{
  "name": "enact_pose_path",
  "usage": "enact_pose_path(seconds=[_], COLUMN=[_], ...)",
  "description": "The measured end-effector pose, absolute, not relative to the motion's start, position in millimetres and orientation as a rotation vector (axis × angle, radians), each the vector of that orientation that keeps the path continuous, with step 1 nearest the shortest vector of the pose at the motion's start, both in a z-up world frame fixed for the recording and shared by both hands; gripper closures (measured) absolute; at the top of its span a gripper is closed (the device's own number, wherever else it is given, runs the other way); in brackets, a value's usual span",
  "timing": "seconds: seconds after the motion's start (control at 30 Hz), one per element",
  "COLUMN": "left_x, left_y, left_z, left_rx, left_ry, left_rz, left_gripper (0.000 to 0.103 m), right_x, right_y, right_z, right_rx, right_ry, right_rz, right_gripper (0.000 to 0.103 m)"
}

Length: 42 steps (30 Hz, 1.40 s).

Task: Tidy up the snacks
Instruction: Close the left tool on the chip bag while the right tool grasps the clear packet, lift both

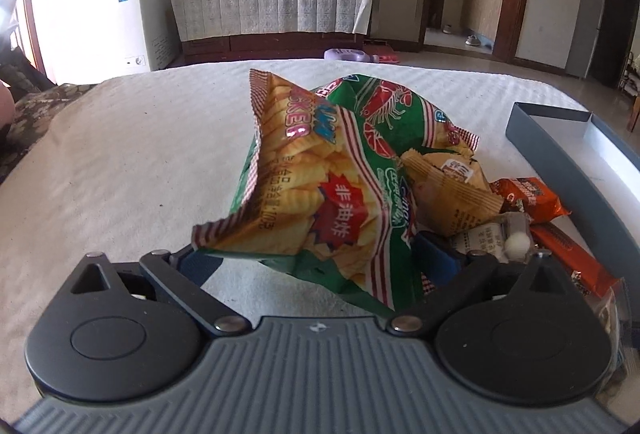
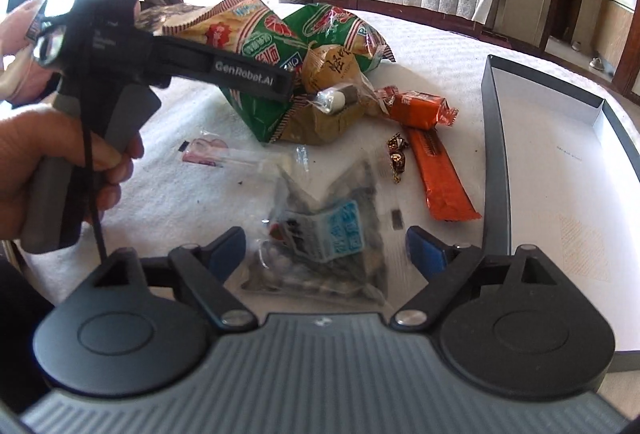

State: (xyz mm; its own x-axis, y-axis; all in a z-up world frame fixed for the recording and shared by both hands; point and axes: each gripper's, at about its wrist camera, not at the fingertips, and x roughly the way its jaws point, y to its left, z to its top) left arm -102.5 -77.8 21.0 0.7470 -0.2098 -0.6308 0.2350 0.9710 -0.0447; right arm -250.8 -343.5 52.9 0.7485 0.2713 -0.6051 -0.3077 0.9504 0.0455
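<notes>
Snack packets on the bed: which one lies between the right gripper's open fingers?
The clear bag with the blue label; the shrimp cracker bag and orange packets lie farther off.

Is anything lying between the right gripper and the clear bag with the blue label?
Nothing visible. The right gripper has open jaws directly over the clear bag with the blue label, which lies alone on the white cloth.

Big green-and-yellow prawn cracker bag point(image 1: 320, 189), crumpled and open-topped, slumps mid-worktop. Touching its right side: a tan snack packet point(image 1: 452, 181), then a small orange wrapper point(image 2: 416, 107) and a long orange bar point(image 2: 442, 175) lying flat beside the grey box point(image 2: 496, 137) along the right edge. Nearer the front edge, a clear bag of dark snacks point(image 2: 328, 238) lies flat.
</notes>
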Motion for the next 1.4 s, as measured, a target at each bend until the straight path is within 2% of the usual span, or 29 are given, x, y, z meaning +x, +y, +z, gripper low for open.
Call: enact_pose_path(seconds=[0.07,0.13,0.27,0.47,0.6,0.9,1.07,1.13,1.37,1.4], left_x=[-103.9,-106.3,-107.2,-109.4,-112.4,-119.0,-126.5,-128.8,-132.6,-132.7], left_y=[-76.2,-80.0,-78.6,-77.2,-77.5,-79.7,-78.5,-78.1,-74.6,-72.6], left_z=[23.5,23.8,24.4,26.6,30.0,35.8,47.3,51.0,53.0,53.2], left_rx=[0.012,0.016,-0.009,-0.004,0.005,0.055,0.077,0.09,0.104,0.096], left_ry=[0.689,0.684,0.69,0.688,0.685,0.65,0.611,0.602,0.615,0.619], left_rz=[-0.273,-0.295,-0.31,-0.308,-0.294,-0.252,-0.233,-0.226,-0.21,-0.212], left_gripper=[0.024,0.032,0.04,0.042,0.042,0.042,0.043,0.042,0.042,0.042], right_x=[-252.3,-252.5,-254.2,-254.8,-255.3,-256.4,-257.9,-259.1,-255.0,-253.7], right_y=[-345.1,-346.2,-346.7,-349.0,-350.0,-351.6,-353.4,-353.6,-361.0,-361.5], right_z=[53.7,54.4,55.2,55.6,58.3,59.7,62.8,64.6,60.3,59.1], right_rx=[-0.055,-0.045,-0.046,-0.037,-0.041,-0.029,0.0,0.008,0.068,0.075], right_ry=[0.649,0.646,0.642,0.644,0.628,0.615,0.602,0.597,0.631,0.637], right_rz=[0.318,0.318,0.312,0.312,0.311,0.312,0.319,0.323,0.31,0.311], right_gripper=[0.02,0.022,0.024,0.024,0.032,0.041,0.049,0.056,0.056,0.053])
